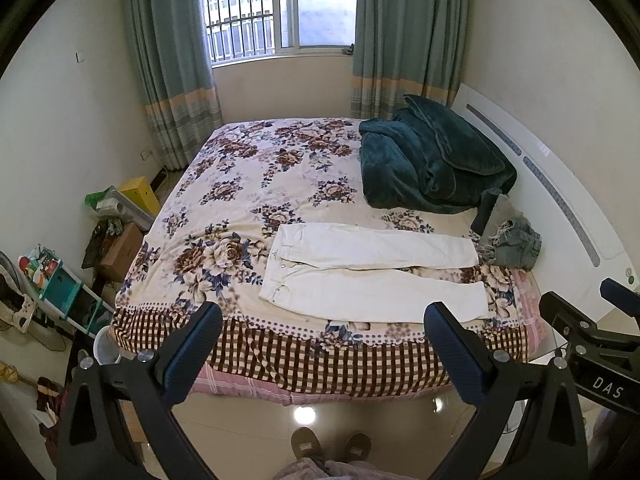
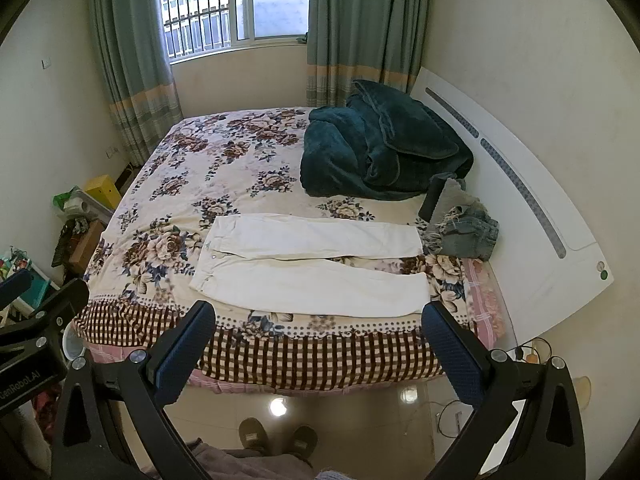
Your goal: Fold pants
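Pants [image 1: 372,276], white and laid out flat, lie across the lower middle of the frame on the near part of the bed [image 1: 248,184], waistband toward the left and both legs running side by side to the right, a narrow gap of floral bedspread showing between them. The bed fills the centre of both views, with a teal blanket [image 1: 432,160] heaped at its upper right and a small bundle of denim [image 1: 516,244] just beyond the leg cuffs, near but apart from them. Nothing is folded yet, so I judge the task to be at its very start, with the approach not yet made.

The left claw [image 1: 322,334] hangs released at the bottom of its view, holding nothing, short of the bed edge. The right claw [image 2: 320,332] is likewise spread wide and empty.

The next move likely calls for both claws to reach the far leg, one at the waistband, one at the cuff, and bring it over the near leg.
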Action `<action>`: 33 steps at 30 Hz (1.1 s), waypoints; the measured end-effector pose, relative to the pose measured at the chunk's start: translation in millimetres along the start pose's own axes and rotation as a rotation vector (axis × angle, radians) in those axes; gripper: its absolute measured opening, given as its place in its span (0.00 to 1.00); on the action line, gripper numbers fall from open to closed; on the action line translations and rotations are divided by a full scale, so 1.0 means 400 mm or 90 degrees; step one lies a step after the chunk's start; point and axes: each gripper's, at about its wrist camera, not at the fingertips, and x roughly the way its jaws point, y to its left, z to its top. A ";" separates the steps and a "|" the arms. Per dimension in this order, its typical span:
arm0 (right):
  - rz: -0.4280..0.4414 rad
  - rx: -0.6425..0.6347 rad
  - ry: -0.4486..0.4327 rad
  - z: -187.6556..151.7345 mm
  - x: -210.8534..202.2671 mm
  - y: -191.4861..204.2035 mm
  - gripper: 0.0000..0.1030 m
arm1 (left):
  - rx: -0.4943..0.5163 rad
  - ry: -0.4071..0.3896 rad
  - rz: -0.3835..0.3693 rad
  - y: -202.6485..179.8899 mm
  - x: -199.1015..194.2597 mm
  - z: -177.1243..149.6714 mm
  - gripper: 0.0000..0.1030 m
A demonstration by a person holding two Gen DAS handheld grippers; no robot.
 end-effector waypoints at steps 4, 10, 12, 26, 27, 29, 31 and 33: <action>0.000 -0.001 -0.001 -0.007 -0.001 0.004 1.00 | -0.003 0.001 0.002 0.002 0.002 0.006 1.00; 0.007 -0.002 0.005 0.007 0.007 0.028 1.00 | -0.011 0.002 0.007 0.003 0.017 -0.002 1.00; 0.009 -0.002 0.007 0.006 0.015 0.031 1.00 | -0.015 0.003 0.012 -0.008 0.028 0.000 1.00; -0.029 0.115 0.042 0.084 0.390 -0.134 1.00 | -0.061 -0.019 0.112 -0.038 0.295 0.101 1.00; -0.037 0.126 0.047 0.100 0.435 -0.147 1.00 | -0.064 -0.012 0.120 -0.035 0.338 0.117 1.00; -0.046 0.150 0.059 0.136 0.533 -0.181 1.00 | -0.066 0.006 0.127 -0.029 0.426 0.151 1.00; -0.057 0.173 0.071 0.172 0.635 -0.224 1.00 | -0.066 0.023 0.137 -0.025 0.502 0.180 1.00; -0.069 0.194 0.087 0.216 0.752 -0.252 1.00 | -0.070 0.050 0.139 -0.019 0.614 0.219 1.00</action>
